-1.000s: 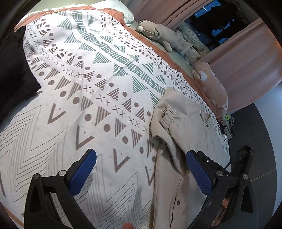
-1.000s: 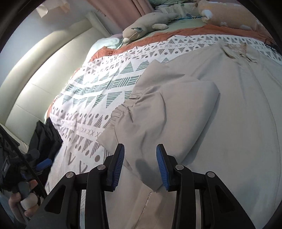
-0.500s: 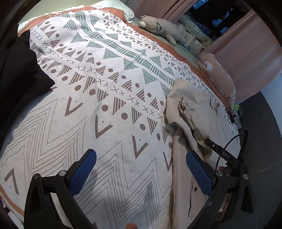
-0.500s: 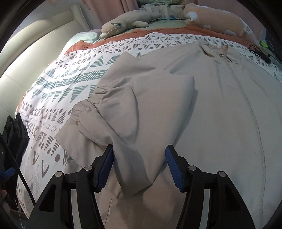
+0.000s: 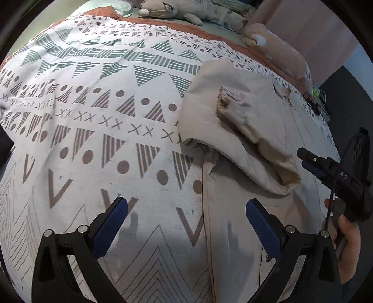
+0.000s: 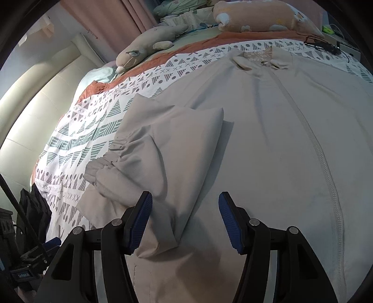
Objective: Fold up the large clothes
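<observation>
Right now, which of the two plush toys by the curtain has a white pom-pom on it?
The pink plush, lying at the right in the right wrist view, with a white pom-pom at its end. The grey plush further left has none.

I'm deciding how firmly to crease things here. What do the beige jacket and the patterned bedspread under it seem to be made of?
The jacket looks like a smooth, matte woven cloth, perhaps cotton or a blend: it holds soft rounded folds, has a gathered cuff and a zipper down the front. The bedspread looks like thin, matte printed cotton, lying flat with fine wrinkles. Neither shows any shine.
</observation>
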The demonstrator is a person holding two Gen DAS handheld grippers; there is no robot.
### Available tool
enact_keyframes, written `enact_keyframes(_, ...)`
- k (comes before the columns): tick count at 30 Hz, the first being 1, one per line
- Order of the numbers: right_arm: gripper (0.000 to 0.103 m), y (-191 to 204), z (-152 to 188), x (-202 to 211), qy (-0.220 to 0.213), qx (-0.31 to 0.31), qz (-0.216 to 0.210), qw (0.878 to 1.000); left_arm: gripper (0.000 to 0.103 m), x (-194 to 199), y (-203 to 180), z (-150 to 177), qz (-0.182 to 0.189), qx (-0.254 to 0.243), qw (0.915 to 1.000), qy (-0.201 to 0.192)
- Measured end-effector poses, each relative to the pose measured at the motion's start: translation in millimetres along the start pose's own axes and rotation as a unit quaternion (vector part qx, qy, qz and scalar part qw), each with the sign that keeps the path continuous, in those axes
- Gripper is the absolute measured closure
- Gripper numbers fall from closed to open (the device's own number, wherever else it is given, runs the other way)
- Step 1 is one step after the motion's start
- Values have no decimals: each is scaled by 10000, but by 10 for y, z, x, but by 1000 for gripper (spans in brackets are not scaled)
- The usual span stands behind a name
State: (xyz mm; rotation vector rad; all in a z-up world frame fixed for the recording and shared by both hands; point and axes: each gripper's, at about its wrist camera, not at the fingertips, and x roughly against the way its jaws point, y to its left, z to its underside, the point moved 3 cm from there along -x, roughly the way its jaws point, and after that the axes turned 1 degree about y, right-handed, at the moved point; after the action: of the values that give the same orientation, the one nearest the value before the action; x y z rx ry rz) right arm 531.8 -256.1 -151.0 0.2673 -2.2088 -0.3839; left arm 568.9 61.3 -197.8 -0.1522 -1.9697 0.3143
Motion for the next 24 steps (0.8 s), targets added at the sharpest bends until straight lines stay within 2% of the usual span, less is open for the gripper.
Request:
enact_keyframes(2, 46, 37, -1, 35, -14, 34, -84, 10000, 0, -154, -64, -27, -221, -183, 9995, 118)
enact_keyframes(5, 46, 221, 21, 86, 60, 328, -500, 9982, 0, -312, -70, -60, -539, -278, 9980, 187)
enact_keyframes(9, 43, 510, 123, 74, 221, 910, -555, 9941, 0, -370, -29, -76, -586, -253, 9978, 172)
enact_keyframes(12, 27, 607, 242, 16, 495, 1205, -266, 9911, 0, -381, 24, -99, -721, -252, 9970, 121)
enact_keyframes(17, 26, 630, 391, -158, 797, 1691, 522, 9810, 0, -419, 75, -155, -754, -175, 9970, 72)
enact_keyframes(20, 26, 486, 298, -295, 900, 1384, 865, 9825, 0, -459, 27, -184, -838, -249, 9961, 67)
enact_keyframes(24, 26, 331, 100, -347, 669, 1053, 1148, 9855, 0, -527, -99, -226, -825, -401, 9958, 36)
